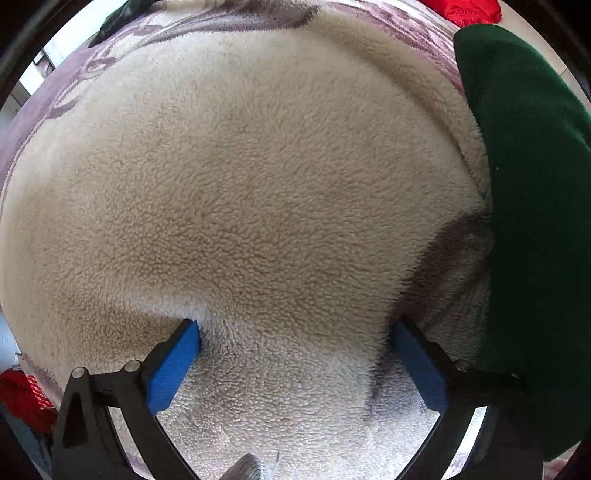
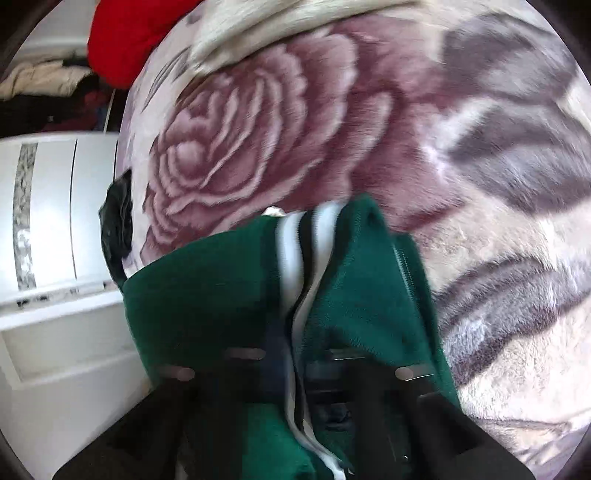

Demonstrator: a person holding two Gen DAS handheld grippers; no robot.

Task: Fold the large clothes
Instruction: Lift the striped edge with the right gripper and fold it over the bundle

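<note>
**Green jacket with fleece lining on a flowered blanket, seen from both hands**

In the left wrist view we see the left tool [image 1: 295,354] spread wide, its blue pads [image 1: 173,369] pressed down into the cream fleece lining [image 1: 258,192] with nothing pinched between them. The lining fills most of this view. The green outer cloth of the jacket [image 1: 535,221] lies along the right edge of the lining, and the flowered blanket [image 1: 55,96] shows beyond the lining's far edge. A red cloth [image 1: 465,11] sits past the green cloth, at the top of the view.

In the right wrist view we see the right tool [image 2: 295,369] clenched on a bunched fold of the green jacket [image 2: 207,302], at the band with white stripes [image 2: 291,236]. The fold drapes over the fingers and hides the pads. The picture is blurred. Beyond the jacket lies the flowered blanket [image 2: 295,118], with the cream lining [image 2: 266,33] at its far side. Left of the blanket stands white furniture [image 2: 55,206], and a red cloth [image 2: 125,40] lies at the blanket's upper left corner.
</note>
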